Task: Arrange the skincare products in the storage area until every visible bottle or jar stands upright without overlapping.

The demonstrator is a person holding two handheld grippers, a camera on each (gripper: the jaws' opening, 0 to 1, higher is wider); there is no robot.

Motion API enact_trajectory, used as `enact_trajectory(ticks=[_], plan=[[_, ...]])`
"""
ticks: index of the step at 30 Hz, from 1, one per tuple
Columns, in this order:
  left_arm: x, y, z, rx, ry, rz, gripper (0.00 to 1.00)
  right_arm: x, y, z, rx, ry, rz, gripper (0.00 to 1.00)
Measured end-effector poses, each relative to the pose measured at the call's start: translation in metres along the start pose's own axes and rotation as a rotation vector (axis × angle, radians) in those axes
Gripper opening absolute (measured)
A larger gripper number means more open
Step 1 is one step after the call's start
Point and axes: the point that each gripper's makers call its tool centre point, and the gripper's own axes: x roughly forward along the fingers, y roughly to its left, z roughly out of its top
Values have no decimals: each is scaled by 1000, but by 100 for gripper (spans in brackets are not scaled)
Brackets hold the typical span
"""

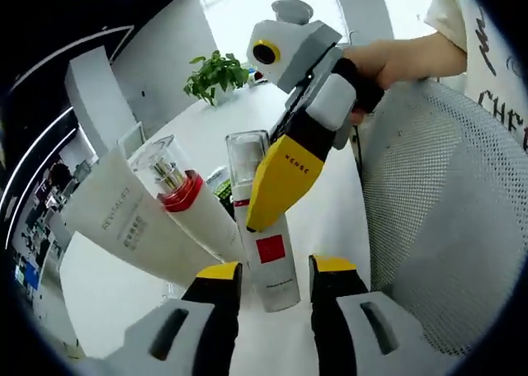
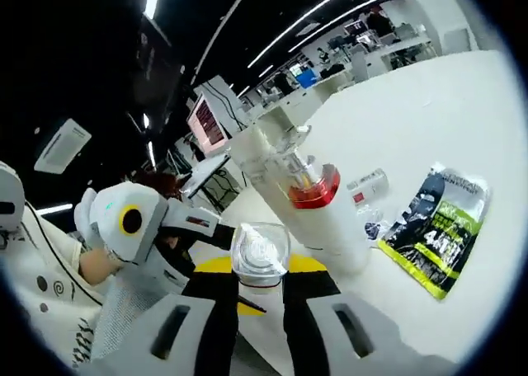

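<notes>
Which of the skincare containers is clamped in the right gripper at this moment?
The slim white pump bottle with the clear cap and red square label, between the right gripper jaws. The red-collared bottle and the white tube stand beside it, ungripped.

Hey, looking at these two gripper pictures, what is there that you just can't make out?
- Left gripper view: the right tongs cover much of the clear-capped pump bottle, so its label text is unreadable.
- Left gripper view: the white tube has small print, too tiny to read.
- Right gripper view: the pump bottle's body sits hidden below its cap, between the tongs.
- Right gripper view: the green-and-black sachet has blurred lettering.
</notes>
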Motion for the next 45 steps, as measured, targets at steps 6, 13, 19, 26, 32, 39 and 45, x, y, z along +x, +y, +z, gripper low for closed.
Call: enact_trajectory(ticks=[6,13,19,26,32,39,45], plan=[[8,2,3,27,-17,-36,37,-1,-5,-8,-299,133,-13,19],[24,-3,-1,102,-3,-93,34,5,-4,-28,-593,304,26,19],[36,-8,-8,160,41,-124,34,8,-1,-28,-671,341,68,19],[43,-10,-10,109,61,-116,27,13,-3,-25,-672,325,76,20],[48,-2,-3,-73,-16,-113,25,16,-4,-17,-655,283,59,21],[55,-3,-4,-87,-1,-100,25,16,-8,-17,-641,263,42,22],[55,-13,-14,-76,40,-141,25,17,-10,-28,-583,280,100,21]])
